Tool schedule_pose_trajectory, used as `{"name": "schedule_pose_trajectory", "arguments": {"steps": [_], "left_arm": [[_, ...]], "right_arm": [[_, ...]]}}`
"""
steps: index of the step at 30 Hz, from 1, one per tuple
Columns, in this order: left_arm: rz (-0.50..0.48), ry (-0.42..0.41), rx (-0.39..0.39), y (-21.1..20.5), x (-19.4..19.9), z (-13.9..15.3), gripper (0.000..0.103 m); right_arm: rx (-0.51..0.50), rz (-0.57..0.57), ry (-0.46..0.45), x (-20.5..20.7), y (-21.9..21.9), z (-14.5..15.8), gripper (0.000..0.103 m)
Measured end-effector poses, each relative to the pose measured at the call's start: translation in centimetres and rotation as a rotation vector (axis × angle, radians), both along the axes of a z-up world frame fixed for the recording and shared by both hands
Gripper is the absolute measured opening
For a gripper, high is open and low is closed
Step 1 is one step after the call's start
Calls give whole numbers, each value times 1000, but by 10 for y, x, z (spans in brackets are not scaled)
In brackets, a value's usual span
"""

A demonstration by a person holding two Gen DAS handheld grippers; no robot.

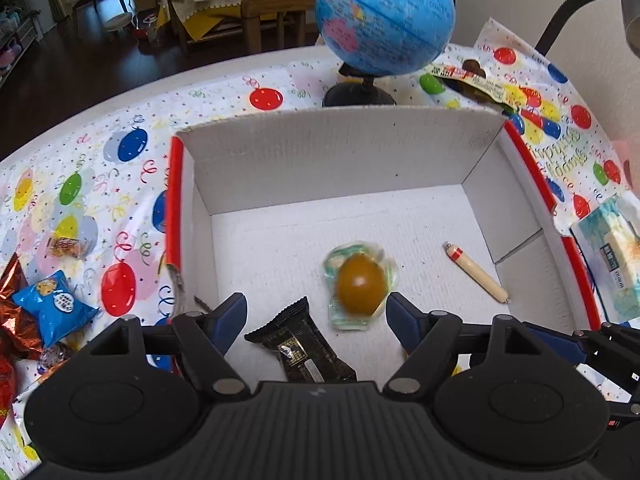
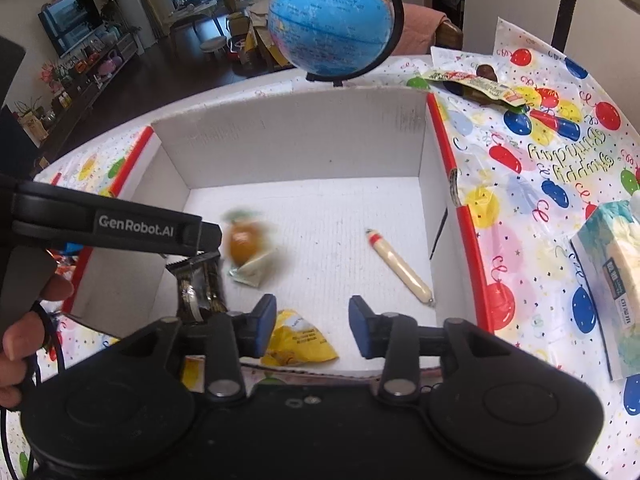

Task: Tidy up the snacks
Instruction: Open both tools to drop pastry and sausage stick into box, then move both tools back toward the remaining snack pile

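A white cardboard box [image 1: 340,120] with red edges stands on the balloon-print tablecloth. Inside it lie a brown egg in a clear packet [image 1: 360,288], a black snack packet [image 1: 304,344], a sausage stick [image 1: 476,272] and a yellow packet [image 2: 296,340]. My left gripper [image 1: 316,312] hangs open over the box's near side; the black packet lies below its gap and the egg is close to its right finger, untouched. My right gripper [image 2: 312,322] is open above the yellow packet, which rests on the box floor beside the left pad. The egg [image 2: 240,242] looks blurred in the right wrist view.
A blue globe [image 1: 384,16] stands behind the box. A tissue pack [image 1: 612,256] lies to the right, a green-and-red snack packet [image 1: 476,84] at the back right. Left of the box lie a blue packet [image 1: 56,304], red foil wrappers [image 1: 12,320] and a small clear packet [image 1: 66,246]. A hand [image 2: 24,320] holds the left gripper.
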State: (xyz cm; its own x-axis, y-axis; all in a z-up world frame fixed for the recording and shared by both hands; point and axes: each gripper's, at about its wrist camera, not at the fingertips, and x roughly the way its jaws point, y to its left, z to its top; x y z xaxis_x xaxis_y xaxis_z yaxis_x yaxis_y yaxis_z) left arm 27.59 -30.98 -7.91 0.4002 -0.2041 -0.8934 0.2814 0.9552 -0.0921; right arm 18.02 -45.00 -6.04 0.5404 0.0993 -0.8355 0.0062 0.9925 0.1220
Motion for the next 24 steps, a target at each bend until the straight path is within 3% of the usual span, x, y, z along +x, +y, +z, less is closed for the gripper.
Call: {"name": "schedule_pose_trajectory", "arguments": {"steps": [5,8,24], "left_arm": [[21,-30,-28,13,-11,15,77],[35,-49,-42,23,-19,25,77],[108,-163,-96,96,-65,71,80]], "right_arm": [[1,17,-42,-9,5,13,53],[2,32,-74,-15,9,22,65],[5,105,-196,-43,62,63,87]]}}
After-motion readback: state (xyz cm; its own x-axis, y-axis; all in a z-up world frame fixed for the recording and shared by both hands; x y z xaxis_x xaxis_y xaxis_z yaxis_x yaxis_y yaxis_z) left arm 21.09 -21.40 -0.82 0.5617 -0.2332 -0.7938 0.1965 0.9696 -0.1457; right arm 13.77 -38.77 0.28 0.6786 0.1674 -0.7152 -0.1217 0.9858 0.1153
